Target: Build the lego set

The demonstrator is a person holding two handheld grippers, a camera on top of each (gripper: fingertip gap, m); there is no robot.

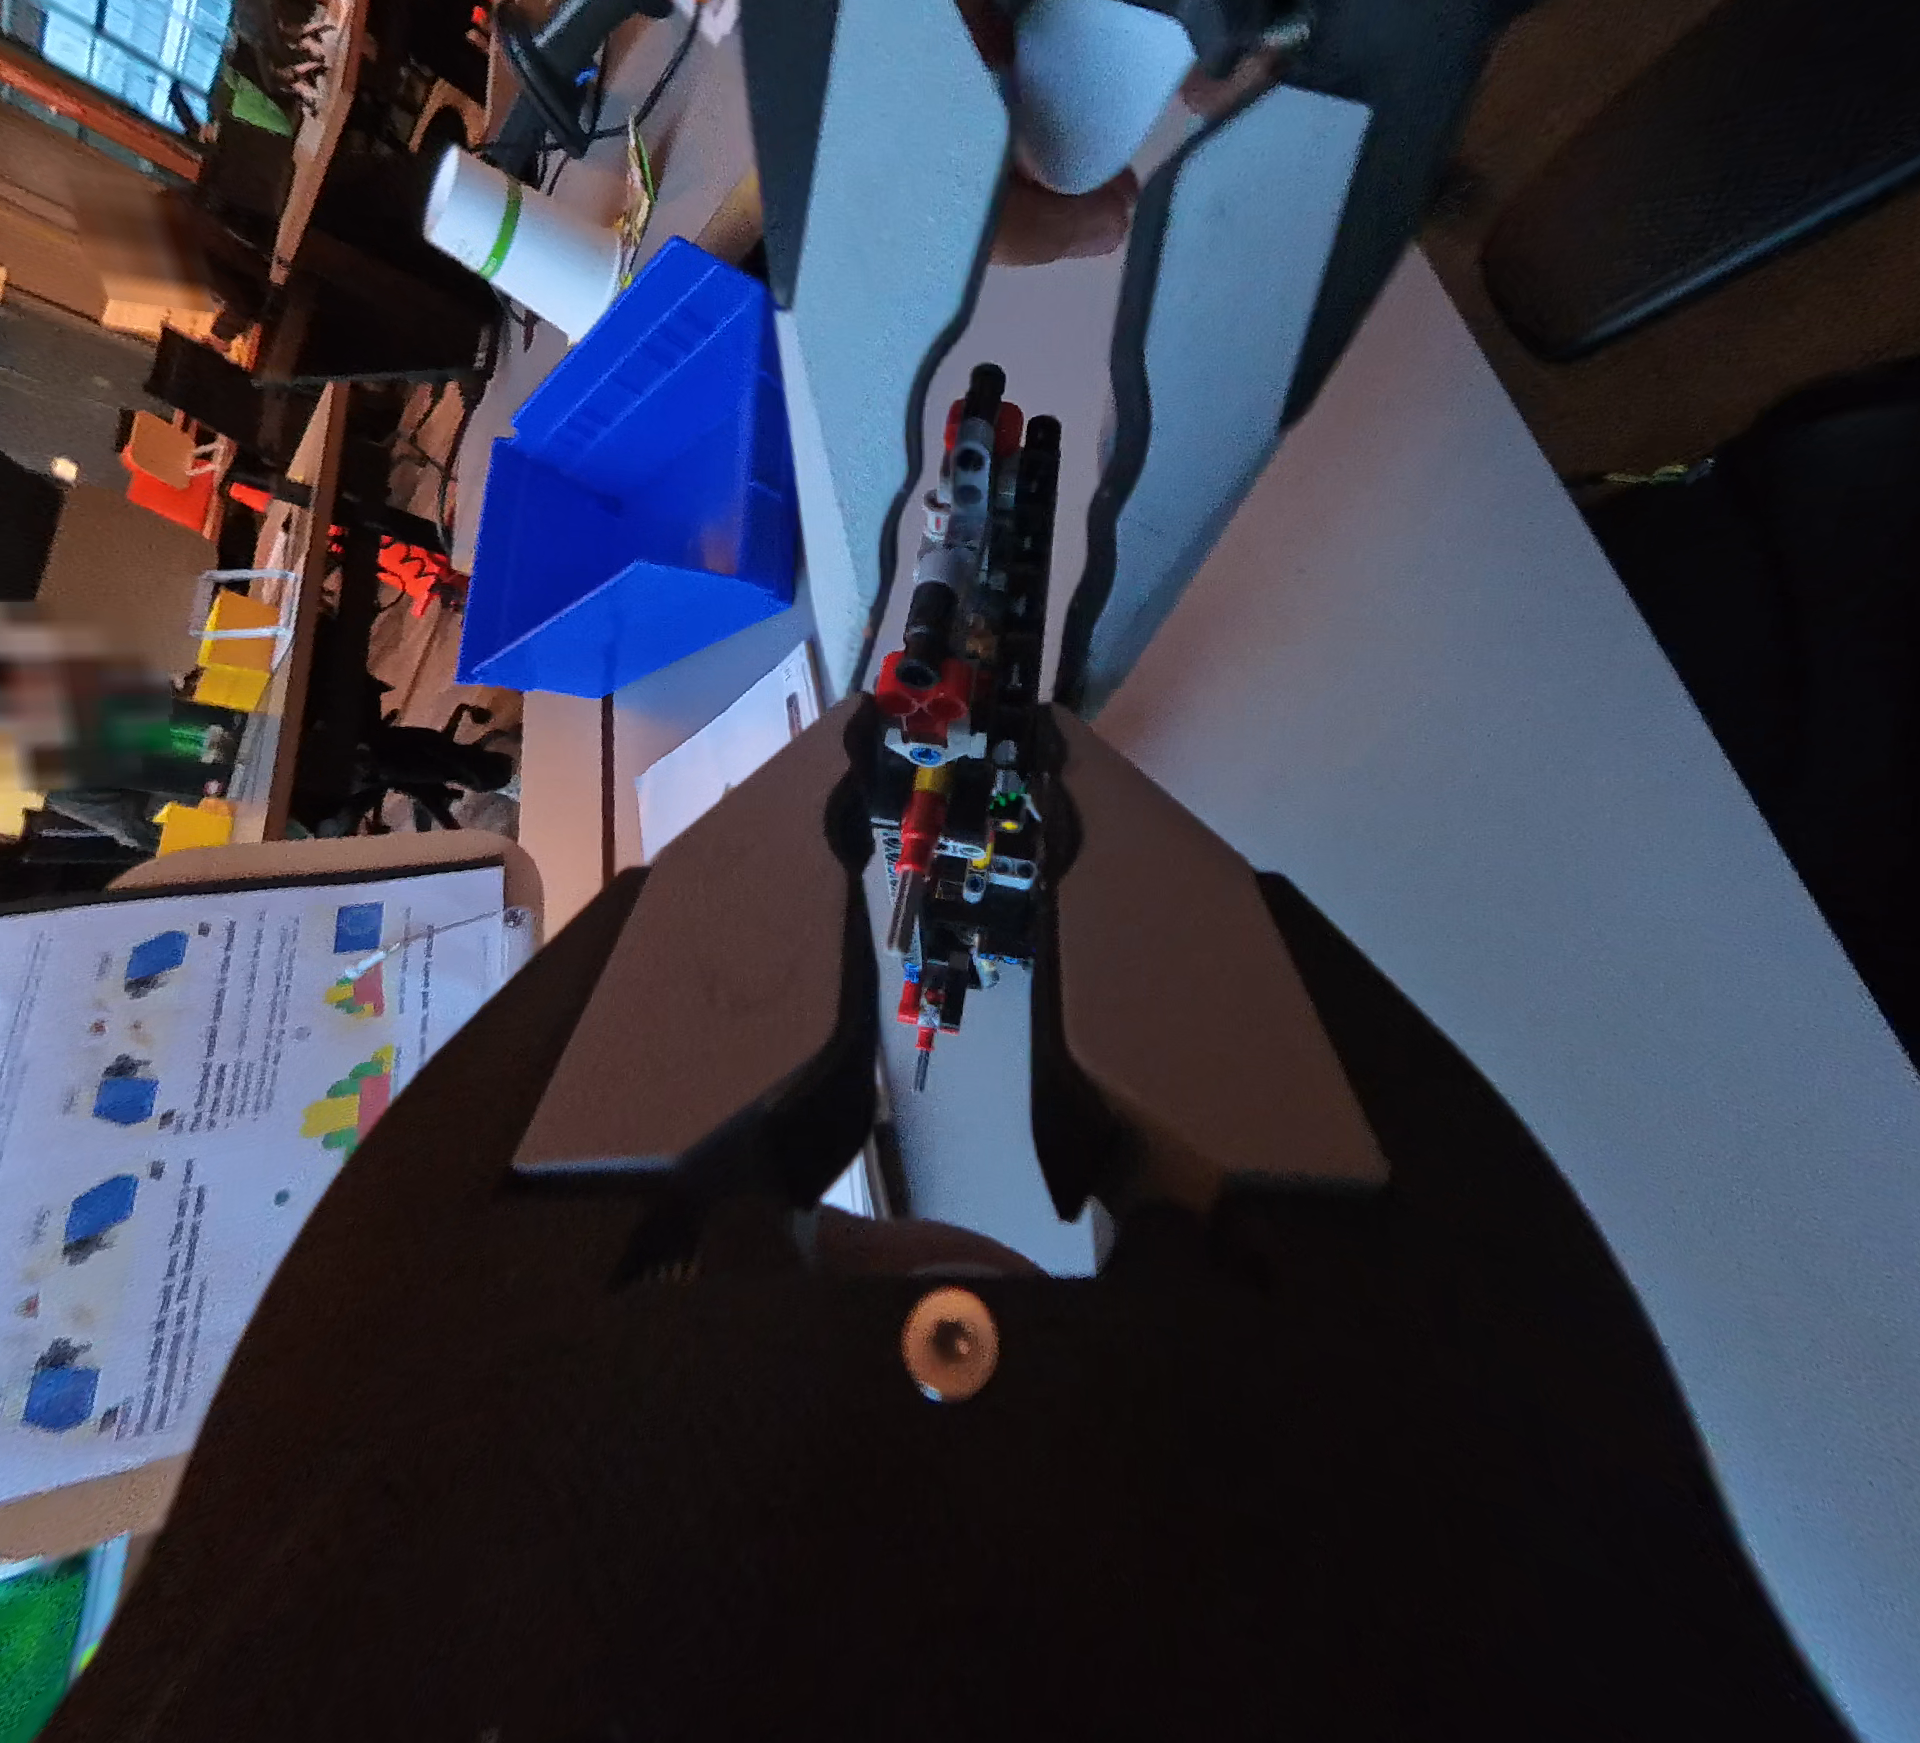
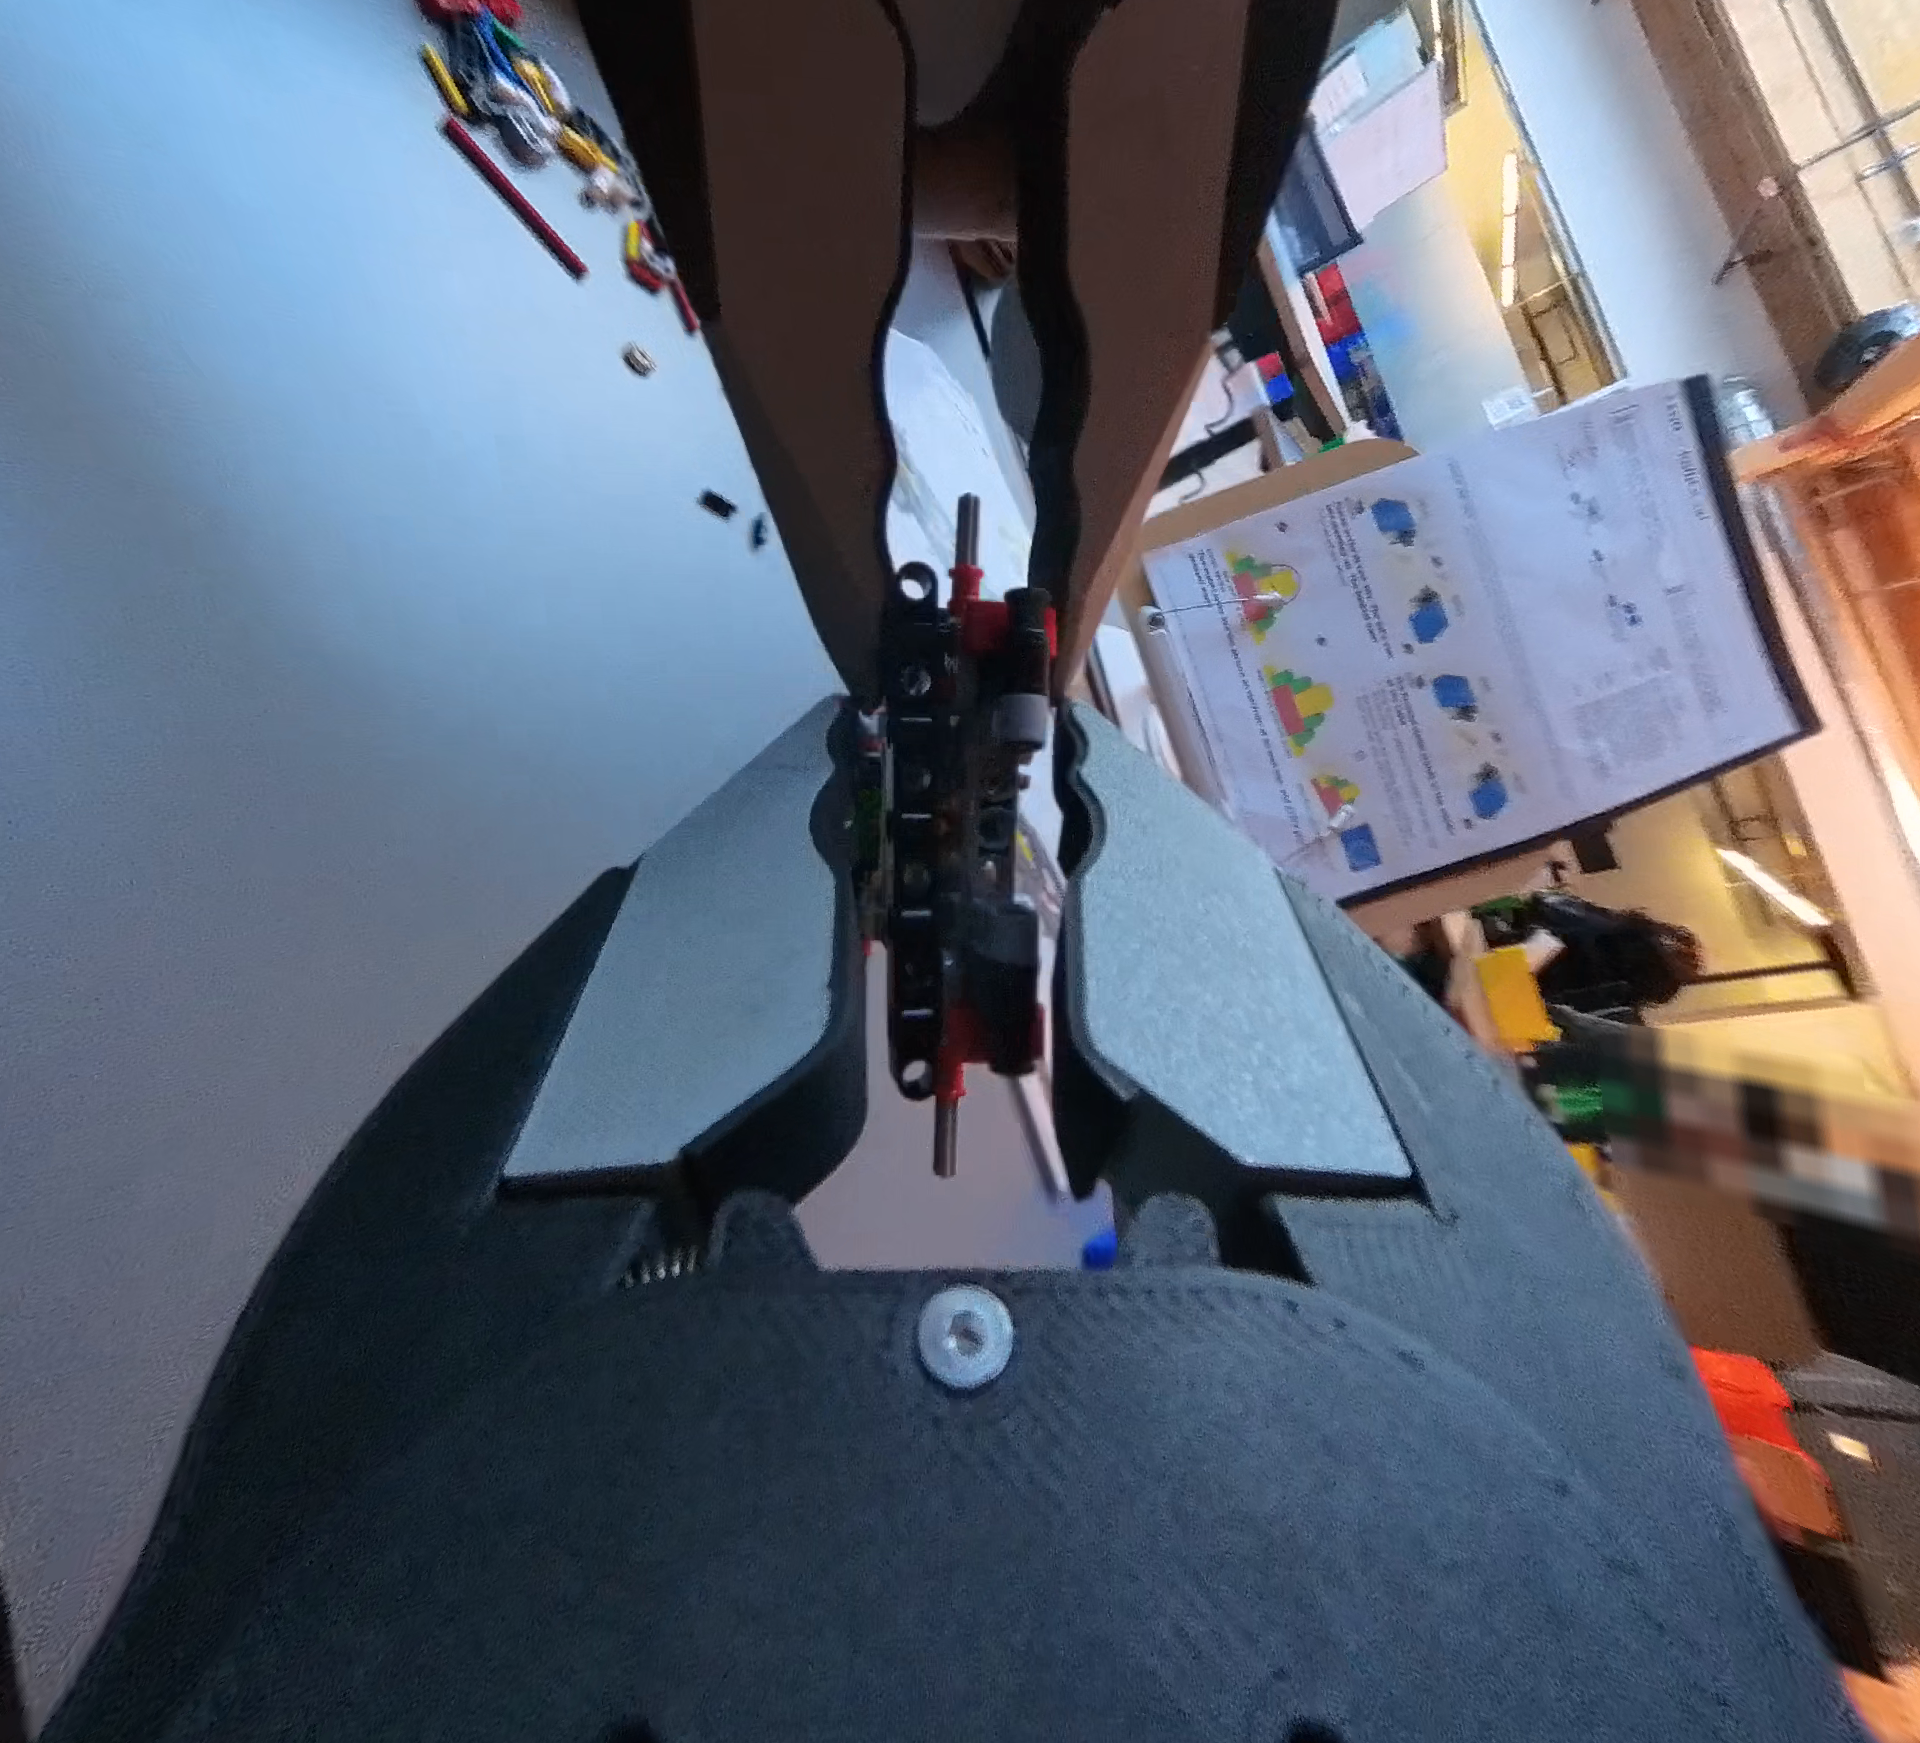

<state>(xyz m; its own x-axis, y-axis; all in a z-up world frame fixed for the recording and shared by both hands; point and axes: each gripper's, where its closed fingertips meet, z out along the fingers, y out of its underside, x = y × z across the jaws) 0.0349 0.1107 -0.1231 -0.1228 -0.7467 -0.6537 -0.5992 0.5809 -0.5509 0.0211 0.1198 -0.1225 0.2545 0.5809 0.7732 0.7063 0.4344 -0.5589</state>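
White tabletop (image 1: 1455,862) at mid-frame: left gripper (image 1: 956,789) clamps the black-and-red brick assembly (image 1: 977,654); right gripper's (image 2: 956,758) jaws stand apart around it.

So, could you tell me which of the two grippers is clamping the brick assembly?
The left gripper: its pads press the brick assembly; the right gripper shows gaps beside it.

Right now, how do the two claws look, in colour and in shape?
The left claw has a dark body and two flat, wedge-shaped fingers that look brownish in this light, with wavy black inner pads. A round metal screw sits at its base. The right claw has the same shape, with a textured black body and grey fingers.
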